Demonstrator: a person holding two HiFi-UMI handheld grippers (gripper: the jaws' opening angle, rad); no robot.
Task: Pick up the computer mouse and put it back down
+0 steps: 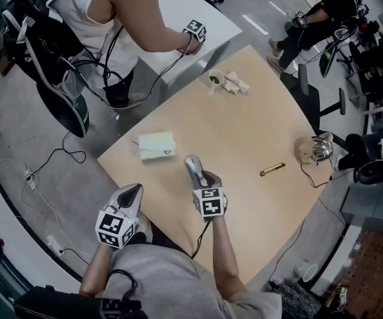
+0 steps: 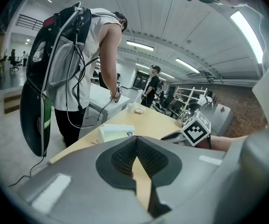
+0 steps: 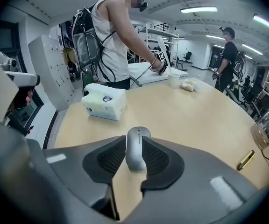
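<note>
Right gripper (image 3: 133, 140) flanks the mouse (image 3: 135, 152), lying lengthwise, nose away.

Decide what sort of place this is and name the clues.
Probably an open-plan robotics lab or office: a person wearing a backpack rig trailing cables, an office chair, and ceiling strip lights over shelving racks.

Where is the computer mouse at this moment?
In the right gripper view the grey computer mouse lies on the wooden table, framed between the right gripper's jaws, with the tissue pack beyond it to the left.
</note>
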